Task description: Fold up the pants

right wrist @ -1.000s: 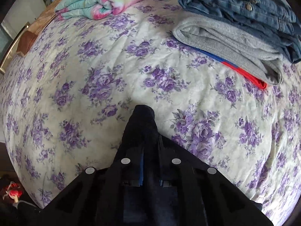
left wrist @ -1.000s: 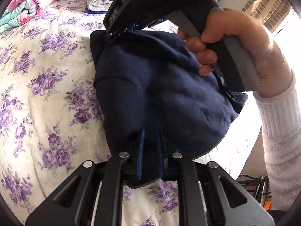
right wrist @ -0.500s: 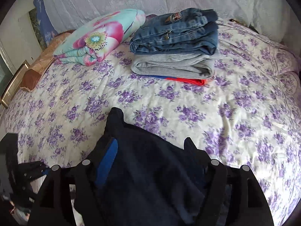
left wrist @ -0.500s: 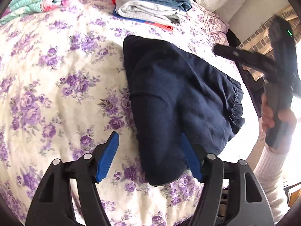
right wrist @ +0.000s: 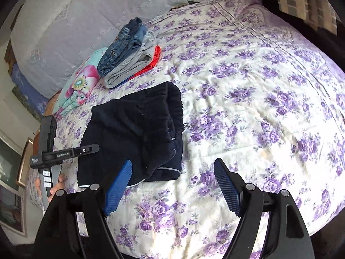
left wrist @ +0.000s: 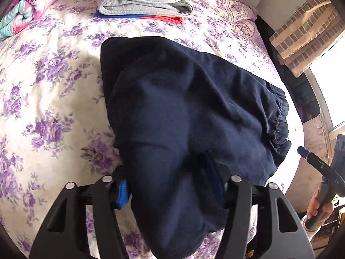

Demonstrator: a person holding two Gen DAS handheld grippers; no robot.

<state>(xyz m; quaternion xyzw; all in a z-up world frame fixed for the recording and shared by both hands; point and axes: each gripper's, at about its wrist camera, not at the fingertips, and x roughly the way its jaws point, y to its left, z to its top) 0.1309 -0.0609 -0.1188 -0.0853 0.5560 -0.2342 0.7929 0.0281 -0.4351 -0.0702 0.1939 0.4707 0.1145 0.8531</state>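
While both grippers sit at the near edge of the bed, notes as follows.

Pants: navy sweatpants [left wrist: 194, 112], folded into a compact bundle, lying on the floral bedspread [right wrist: 248, 108] near its near-left side; elastic waistband on the bundle's right edge in the left wrist view.

Left gripper [left wrist: 170, 185]: fingers spread wide, straddling the near end of the bundle; cloth lies between and over the blue pads, not visibly pinched.

Right gripper [right wrist: 172, 185]: fingers spread, nothing between them; pants lie just ahead and to its left, apart from the pads.

Key relation: bundle's long axis runs away from the left gripper, near to far; left hand is clearly the nearer one.

Far side: stack of folded clothes [left wrist: 148, 2], jeans on top, beside a floral pillow [right wrist: 79, 86].

Judgement: fold looks nearly complete; next move probably a final tidy or transfer to the stack.
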